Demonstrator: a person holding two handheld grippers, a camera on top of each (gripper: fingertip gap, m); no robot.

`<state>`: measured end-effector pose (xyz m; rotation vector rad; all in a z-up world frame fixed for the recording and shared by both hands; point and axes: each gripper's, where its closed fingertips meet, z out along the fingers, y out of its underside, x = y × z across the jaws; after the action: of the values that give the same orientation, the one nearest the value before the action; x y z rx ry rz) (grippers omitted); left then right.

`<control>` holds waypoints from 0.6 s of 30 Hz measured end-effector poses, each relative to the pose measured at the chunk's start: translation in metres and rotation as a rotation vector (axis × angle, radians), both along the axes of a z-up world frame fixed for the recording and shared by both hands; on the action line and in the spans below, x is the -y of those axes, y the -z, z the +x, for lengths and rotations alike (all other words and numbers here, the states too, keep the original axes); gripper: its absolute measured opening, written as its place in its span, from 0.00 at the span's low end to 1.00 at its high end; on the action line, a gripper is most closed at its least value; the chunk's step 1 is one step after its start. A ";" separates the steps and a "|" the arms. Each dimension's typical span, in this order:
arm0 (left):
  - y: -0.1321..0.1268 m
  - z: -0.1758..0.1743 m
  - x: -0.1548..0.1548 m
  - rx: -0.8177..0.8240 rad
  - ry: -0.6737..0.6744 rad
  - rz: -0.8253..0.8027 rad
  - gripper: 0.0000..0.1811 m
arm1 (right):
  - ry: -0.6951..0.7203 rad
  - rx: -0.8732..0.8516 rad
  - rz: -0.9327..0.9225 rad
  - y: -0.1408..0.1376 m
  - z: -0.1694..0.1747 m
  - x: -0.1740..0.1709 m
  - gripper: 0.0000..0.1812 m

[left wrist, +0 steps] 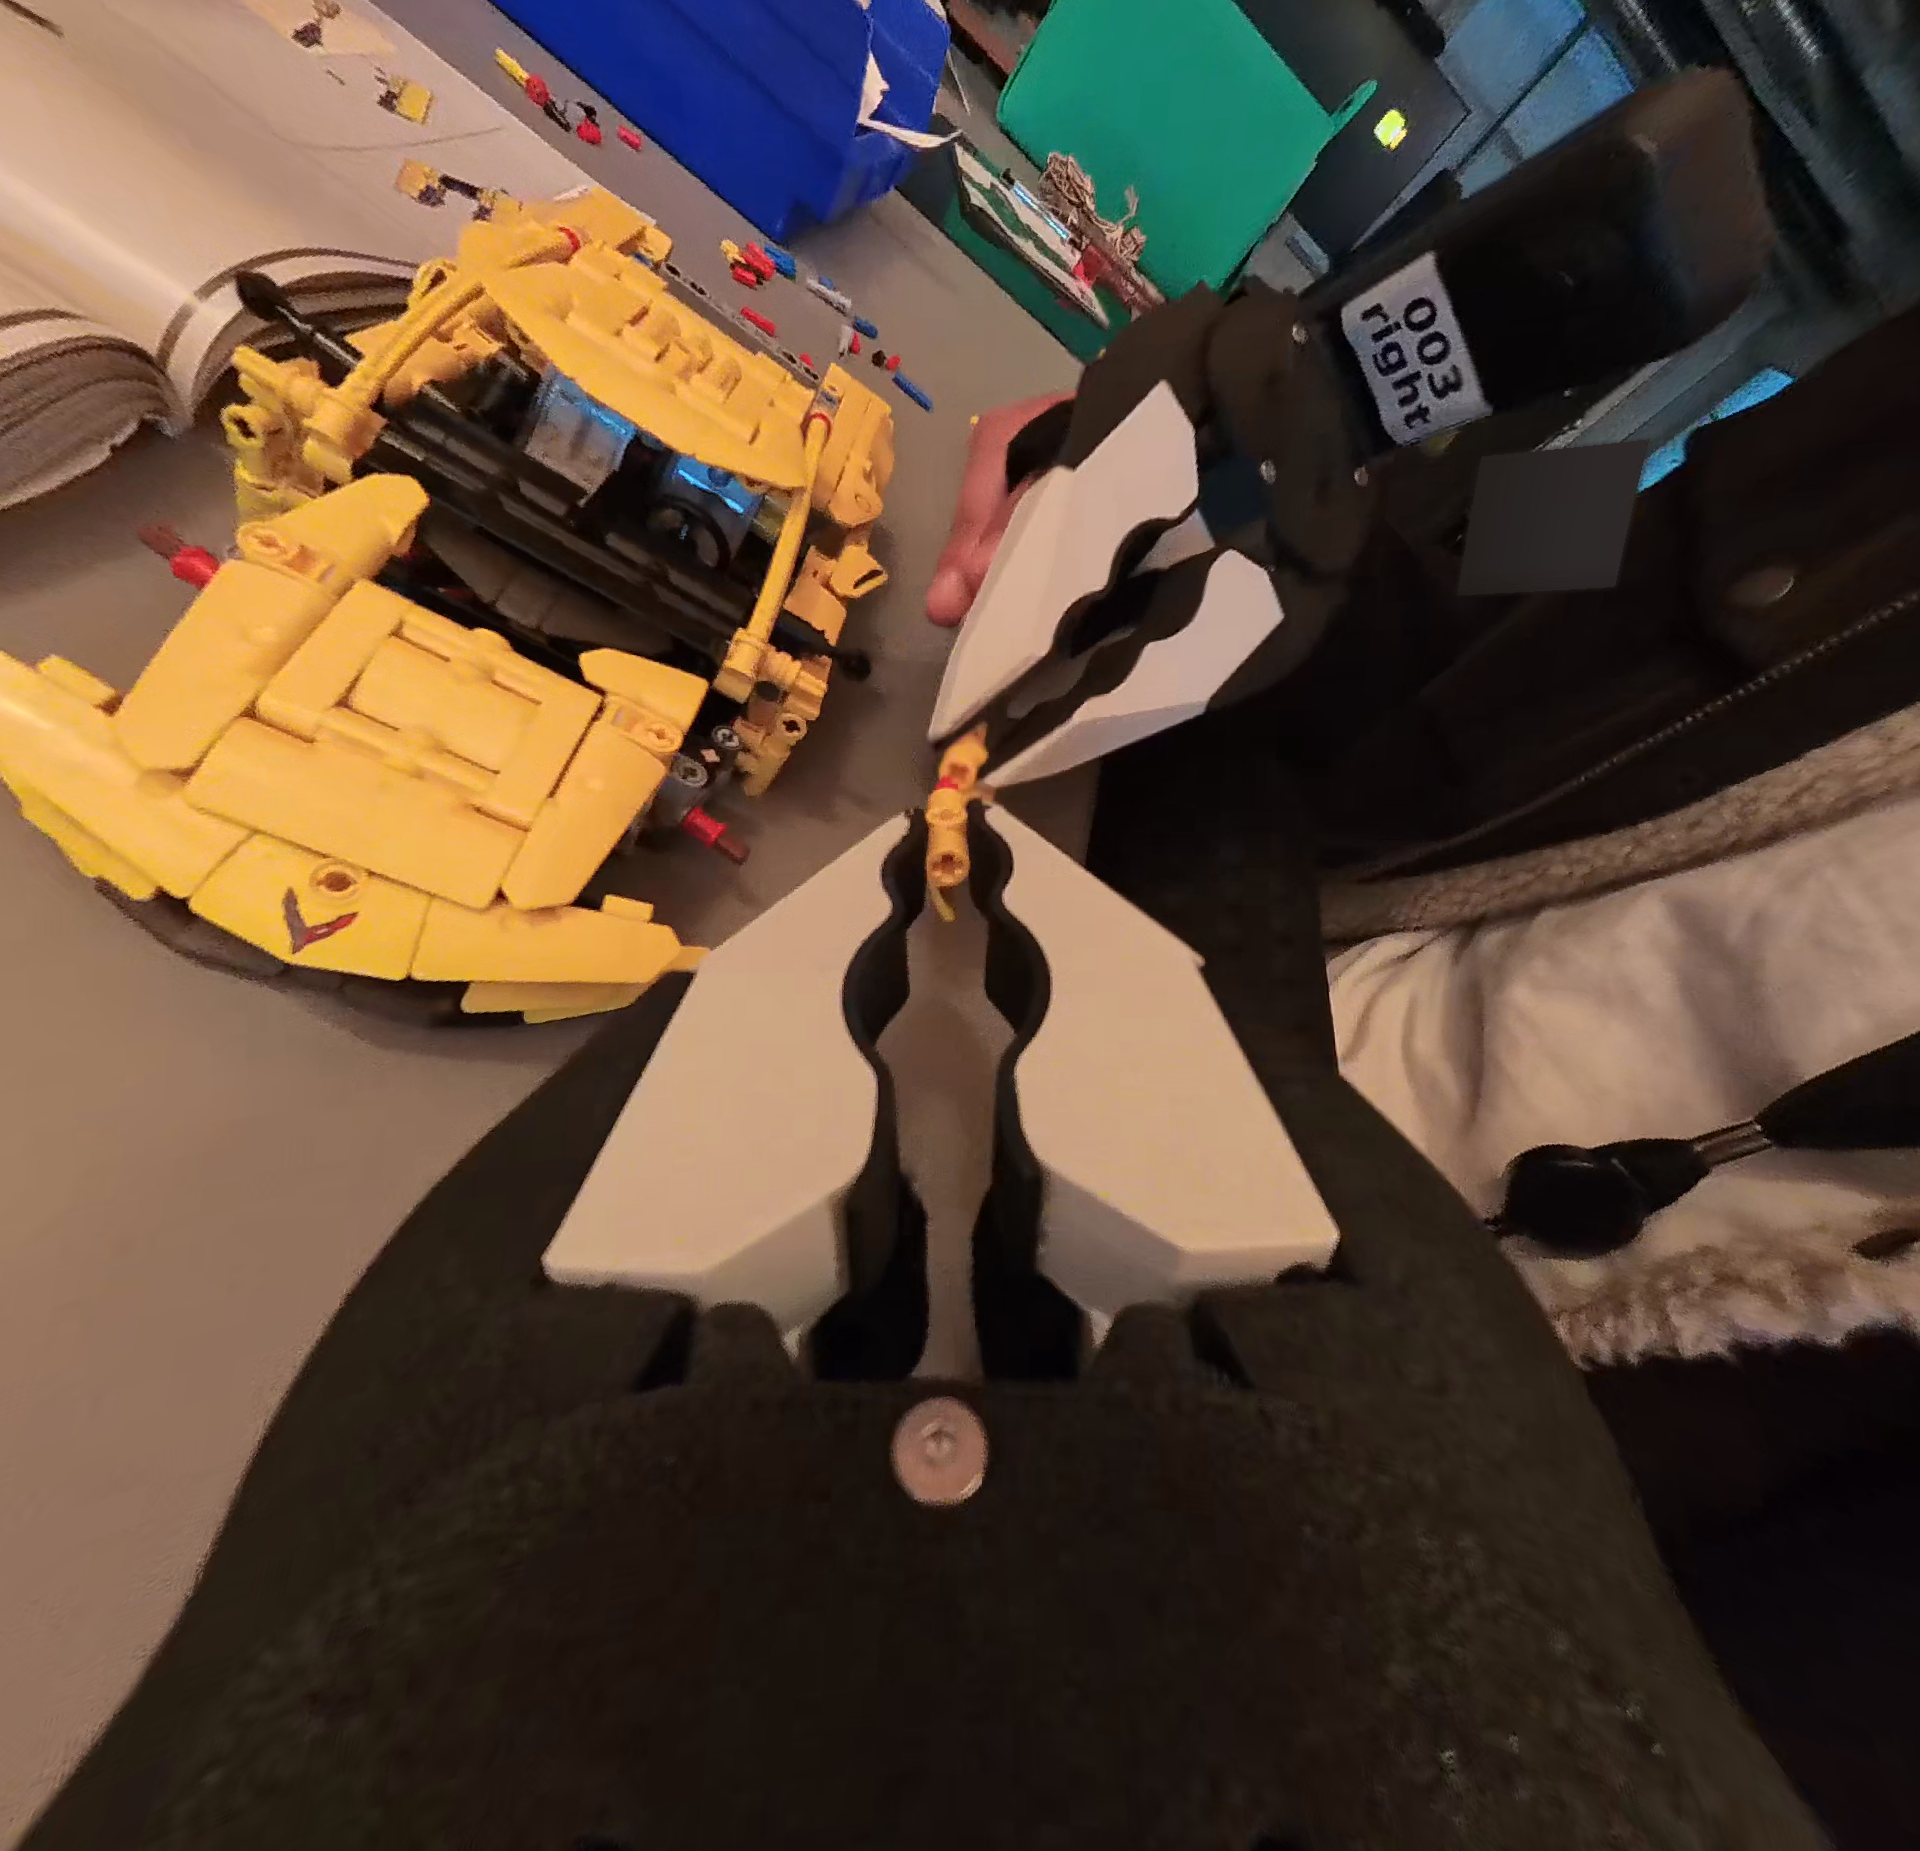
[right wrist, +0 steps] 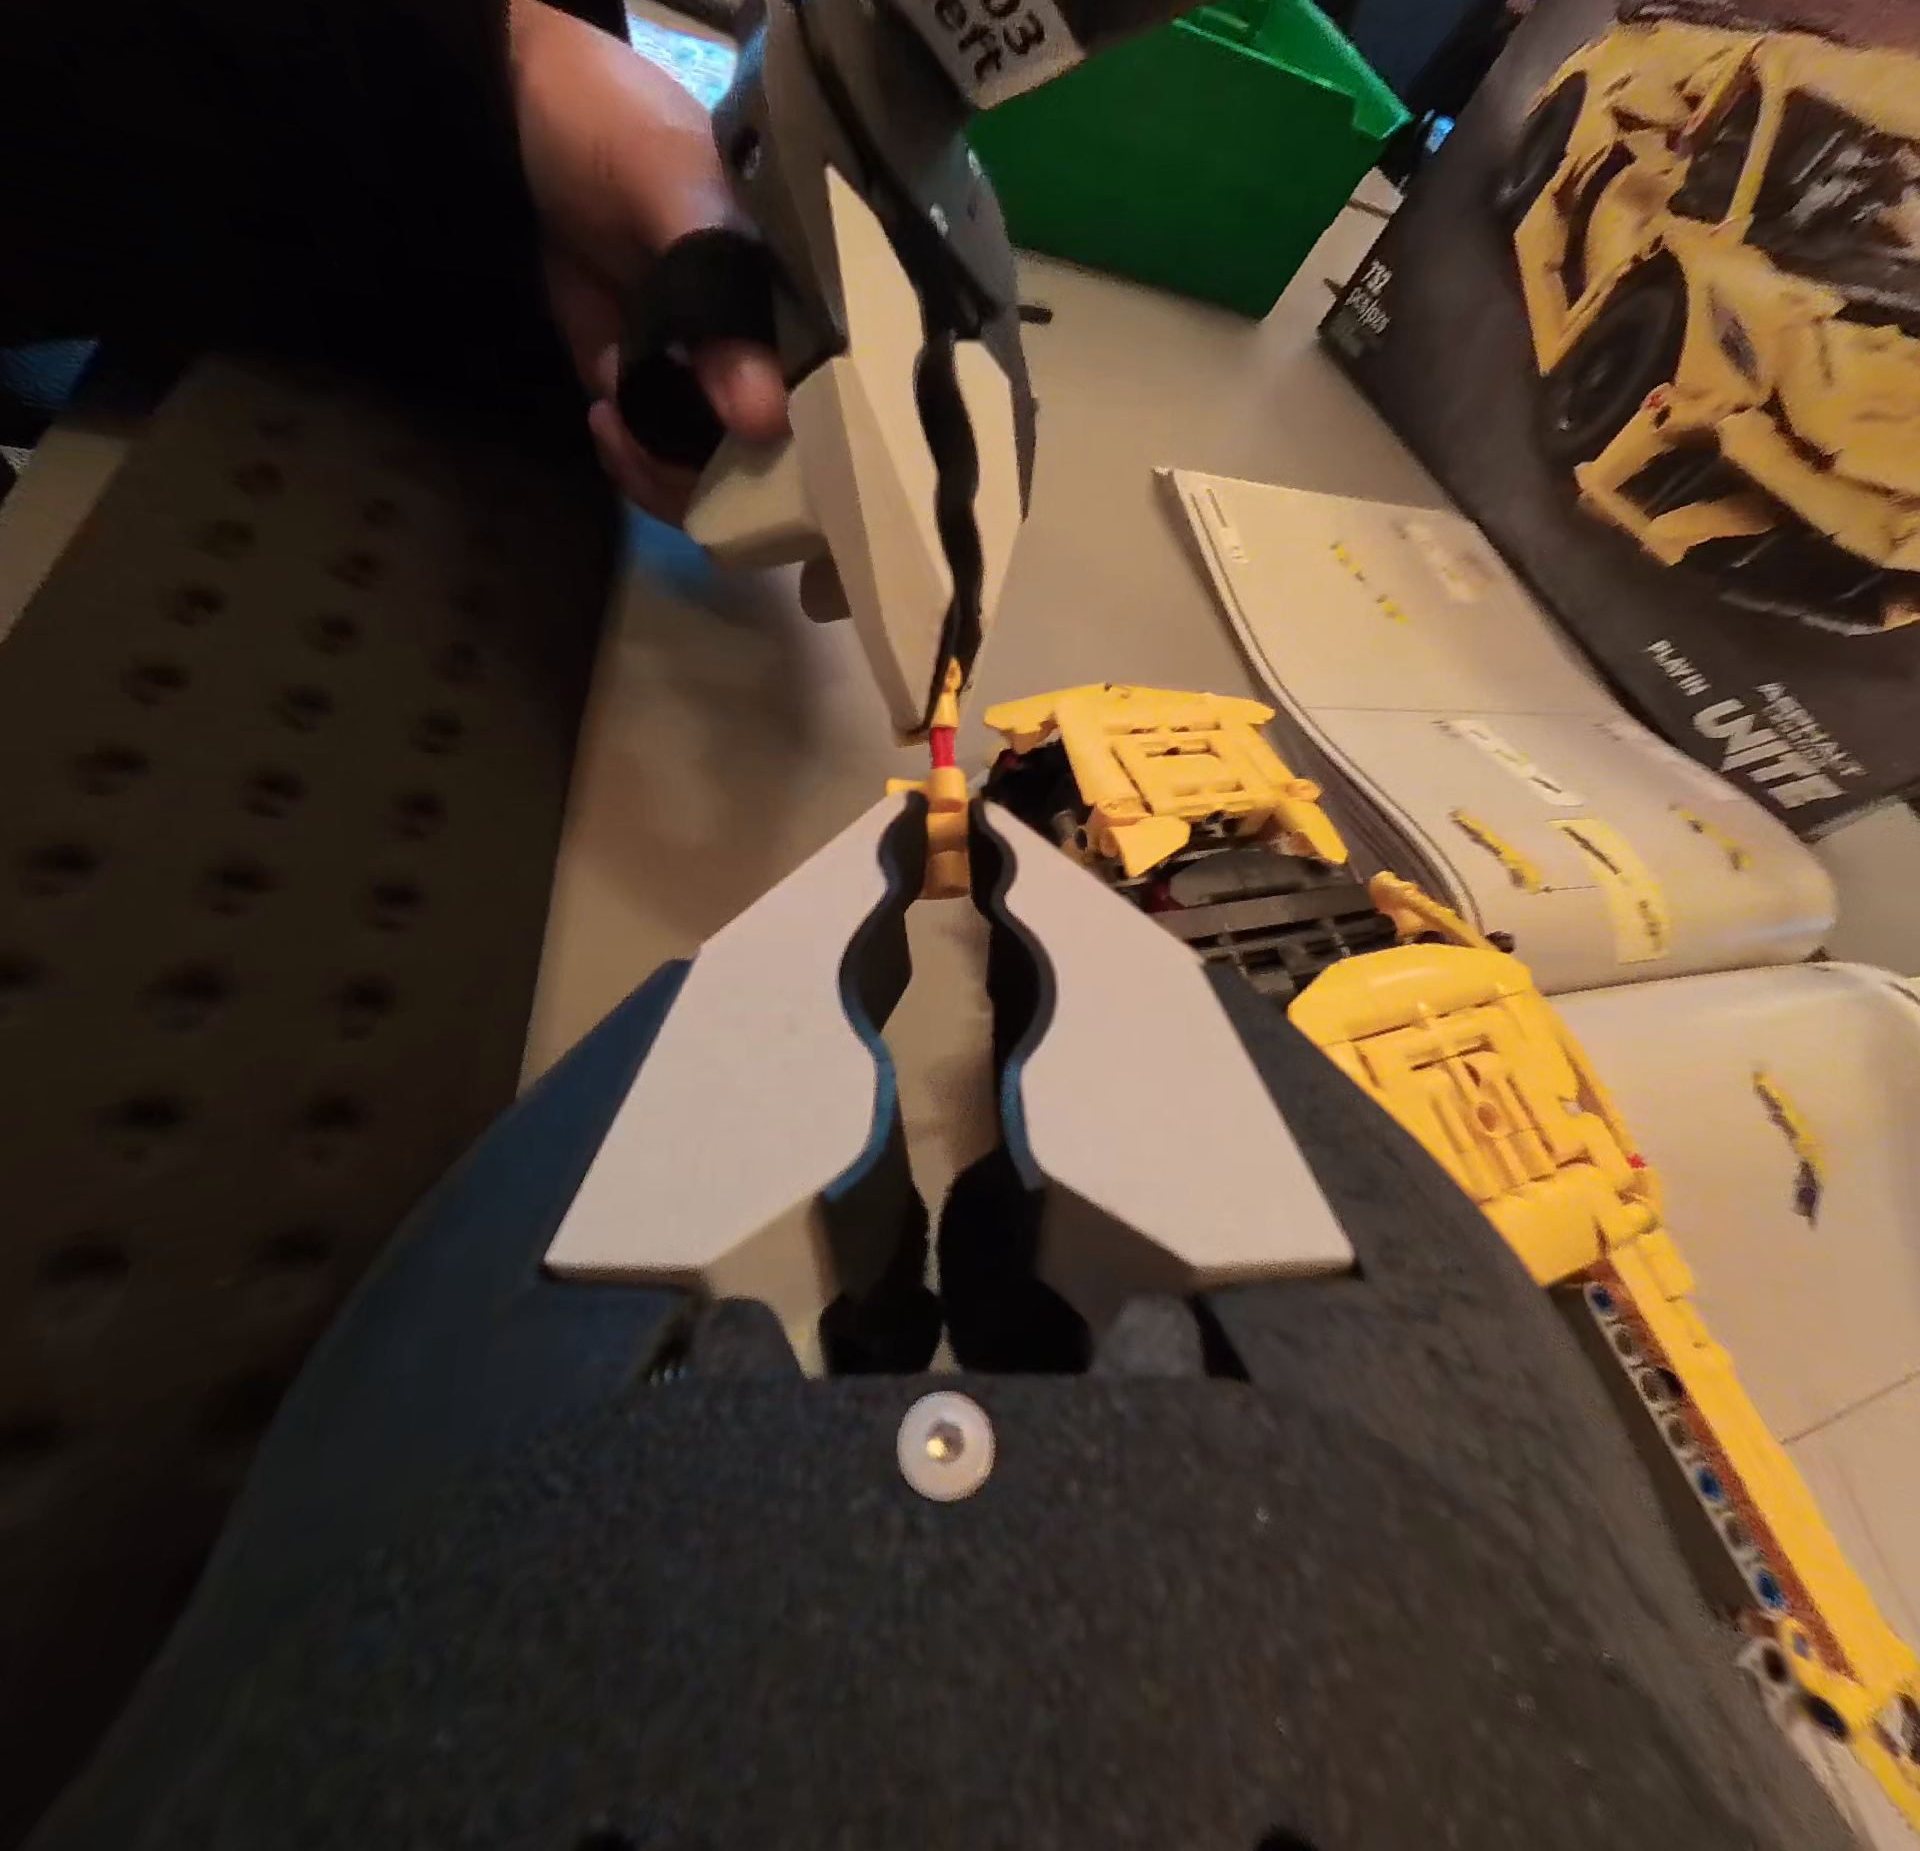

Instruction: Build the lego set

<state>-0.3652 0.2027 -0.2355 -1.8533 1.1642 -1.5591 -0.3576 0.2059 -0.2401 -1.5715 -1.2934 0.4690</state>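
Left gripper (left wrist: 943, 822) tips pinching small yellow connector (left wrist: 945, 851), right gripper (right wrist: 943, 814) meeting it tip to tip, clamped on second yellow piece (right wrist: 943, 845), red pin (right wrist: 943, 749) between; yellow car (left wrist: 468, 638) on grey table (left wrist: 260, 1178) beside.

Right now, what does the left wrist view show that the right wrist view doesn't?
Left wrist view only: loose small pieces scattered on the table, blue bins, a fleece-lined jacket.

Right wrist view only: the set's box, a perforated board.

Both: the yellow car, the open instruction booklet, a green bin, and the left gripper and right gripper, each shut on one end of a small yellow assembly.
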 end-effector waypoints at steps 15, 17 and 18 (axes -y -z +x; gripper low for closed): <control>-0.002 0.001 0.002 0.020 0.012 -0.044 0.03 | -0.008 0.008 0.024 -0.001 -0.001 0.002 0.04; -0.002 0.001 0.002 0.023 0.013 -0.062 0.04 | -0.008 0.021 0.042 -0.001 -0.001 0.002 0.04; -0.003 0.001 0.002 0.027 0.014 -0.073 0.03 | -0.006 0.025 0.059 -0.002 -0.001 0.002 0.04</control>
<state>-0.3645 0.2003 -0.2327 -1.8680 1.1243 -1.6497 -0.3586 0.2038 -0.2382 -1.5293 -1.3193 0.4130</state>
